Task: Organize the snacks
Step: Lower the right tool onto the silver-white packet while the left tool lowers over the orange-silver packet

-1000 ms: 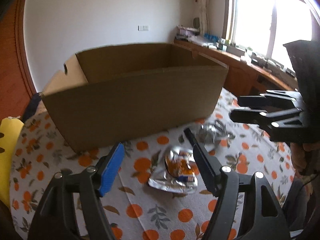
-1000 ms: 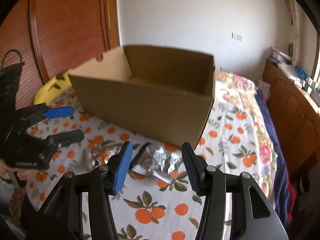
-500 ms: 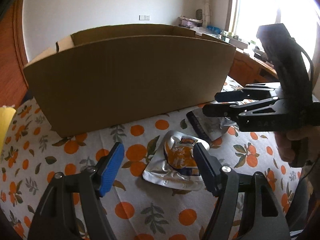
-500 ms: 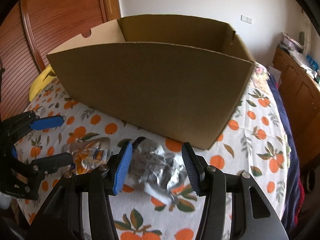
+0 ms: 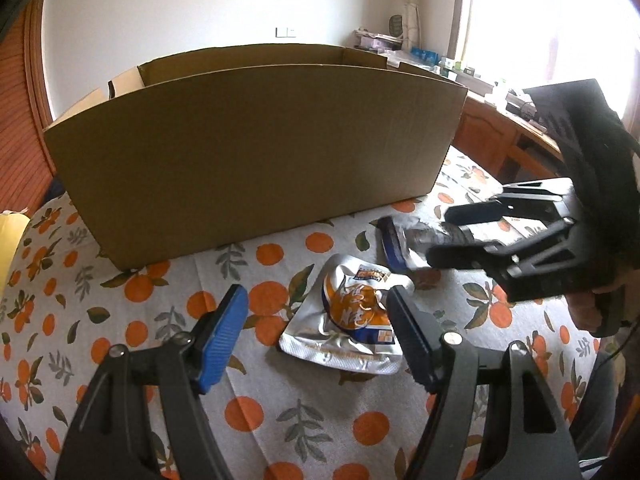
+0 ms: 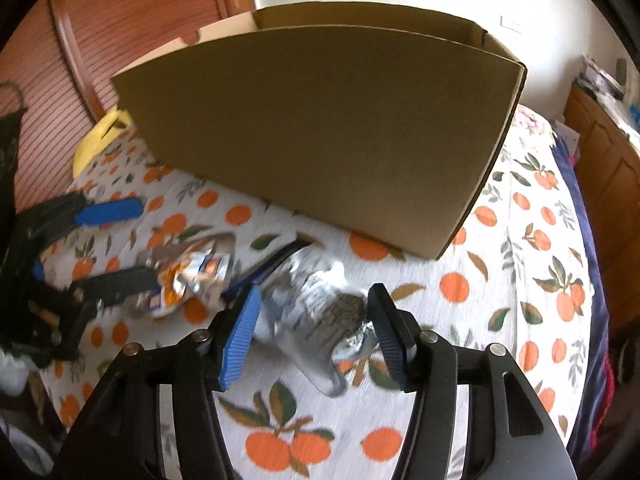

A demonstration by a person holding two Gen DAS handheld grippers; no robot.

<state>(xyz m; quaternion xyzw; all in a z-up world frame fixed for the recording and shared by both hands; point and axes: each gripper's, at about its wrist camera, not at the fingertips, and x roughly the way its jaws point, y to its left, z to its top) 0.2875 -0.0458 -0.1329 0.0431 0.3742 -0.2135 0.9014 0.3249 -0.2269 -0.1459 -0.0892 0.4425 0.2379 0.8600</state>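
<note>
Lowered since a second ago, the right tool (image 6: 310, 320) is opening around a silver packet (image 6: 316, 312) on the orange-patterned cloth (image 5: 256, 408). Spread wide, the left tool (image 5: 316, 312) is held over an orange pouch (image 5: 352, 316) near the cardboard box (image 5: 256, 152).

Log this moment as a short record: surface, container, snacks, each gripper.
surface: tablecloth printed with oranges
container: open cardboard box, behind both snacks
snack one: orange pouch, flat on cloth
snack two: crinkled silver packet, beside the pouch
left gripper: open, over the orange pouch, not gripping
right gripper: jaws opening, silver packet between them
</note>
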